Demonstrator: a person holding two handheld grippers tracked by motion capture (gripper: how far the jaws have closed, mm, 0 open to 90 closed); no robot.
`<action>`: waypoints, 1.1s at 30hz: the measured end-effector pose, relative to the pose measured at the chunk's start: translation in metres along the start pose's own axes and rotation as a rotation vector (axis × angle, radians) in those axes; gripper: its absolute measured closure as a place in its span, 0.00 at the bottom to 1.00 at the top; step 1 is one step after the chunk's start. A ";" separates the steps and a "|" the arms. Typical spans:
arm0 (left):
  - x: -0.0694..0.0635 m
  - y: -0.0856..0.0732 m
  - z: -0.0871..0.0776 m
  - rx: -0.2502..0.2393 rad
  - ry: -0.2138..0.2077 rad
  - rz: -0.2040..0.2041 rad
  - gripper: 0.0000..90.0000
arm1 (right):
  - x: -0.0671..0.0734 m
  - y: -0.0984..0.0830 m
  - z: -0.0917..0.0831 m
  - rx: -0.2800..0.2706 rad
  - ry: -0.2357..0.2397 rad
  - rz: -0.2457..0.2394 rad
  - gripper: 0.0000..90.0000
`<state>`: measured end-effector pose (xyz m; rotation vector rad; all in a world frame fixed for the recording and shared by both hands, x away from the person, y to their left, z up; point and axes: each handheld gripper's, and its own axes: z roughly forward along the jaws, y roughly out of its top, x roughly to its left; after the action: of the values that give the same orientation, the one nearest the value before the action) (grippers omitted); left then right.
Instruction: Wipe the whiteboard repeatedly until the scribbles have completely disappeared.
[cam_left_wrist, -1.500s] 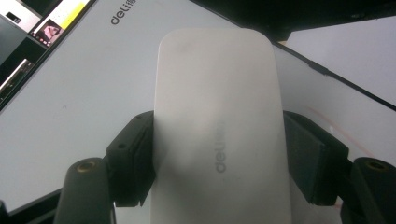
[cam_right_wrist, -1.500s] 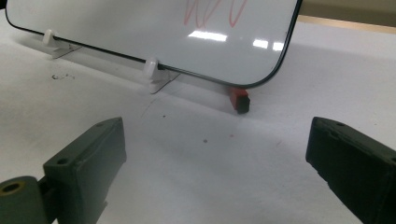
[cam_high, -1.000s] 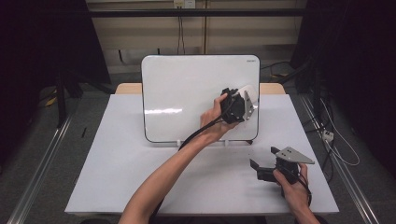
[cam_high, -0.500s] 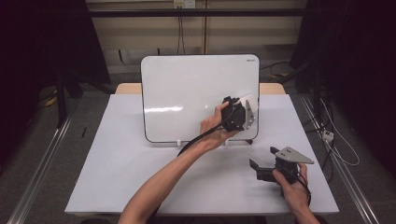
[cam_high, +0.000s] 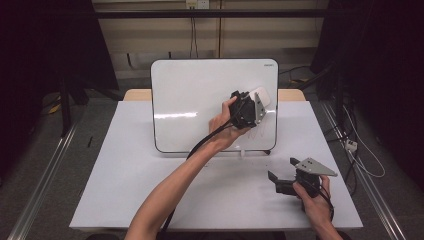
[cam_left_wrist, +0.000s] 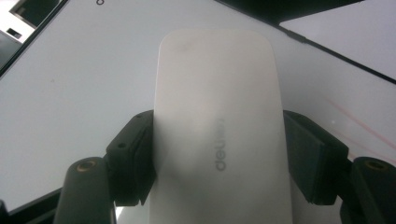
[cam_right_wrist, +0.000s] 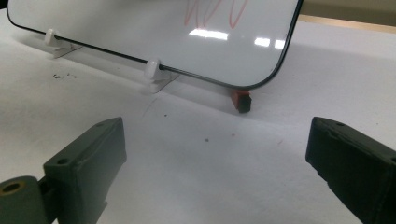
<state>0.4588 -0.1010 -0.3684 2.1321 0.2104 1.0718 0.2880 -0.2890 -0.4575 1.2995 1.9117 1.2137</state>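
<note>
On the white desk (cam_high: 150, 190) stands a whiteboard (cam_high: 200, 105), leaning back on small clear feet. A person's left hand (cam_high: 227, 132) holds the left gripper (cam_high: 260, 102) up against the right part of the board. Its jaws are closed tight on a white eraser (cam_left_wrist: 217, 135). In the left gripper view the eraser sits between the two black jaws, one pressing on each long side, and it has grey letters on its back. The eraser lies flat against the board, near the board's upper right corner. Thin red lines (cam_left_wrist: 359, 126) show on the board just beside the eraser.

Low on the right side of the desk, the right hand (cam_high: 315, 200) holds the right gripper (cam_high: 272, 180). It rests near the desk top, well apart from the board. Its jaws stand wide open with nothing between them. In the right gripper view the jaws point at the bottom edge of the board. Red scribbles (cam_right_wrist: 215, 11) show on the board there. A small red and black thing (cam_right_wrist: 241, 100) sits on the desk under the board's lower corner. One clear foot (cam_right_wrist: 154, 74) grips the board's bottom edge. A black cable (cam_high: 210, 137) runs down from the left gripper along the arm.
</note>
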 end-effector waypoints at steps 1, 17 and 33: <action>-0.003 -0.002 0.000 0.002 -0.001 -0.007 0.34 | 0.000 0.000 0.000 0.001 0.001 0.002 0.05; -0.056 -0.016 -0.007 0.014 -0.065 0.036 0.34 | 0.000 0.001 0.001 -0.005 -0.002 -0.003 0.06; -0.011 0.004 0.004 0.017 -0.040 -0.005 0.34 | -0.001 0.000 0.000 -0.002 -0.001 0.000 0.05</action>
<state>0.4539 -0.1105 -0.3742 2.1648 0.2061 1.0269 0.2889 -0.2894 -0.4574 1.2988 1.9098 1.2140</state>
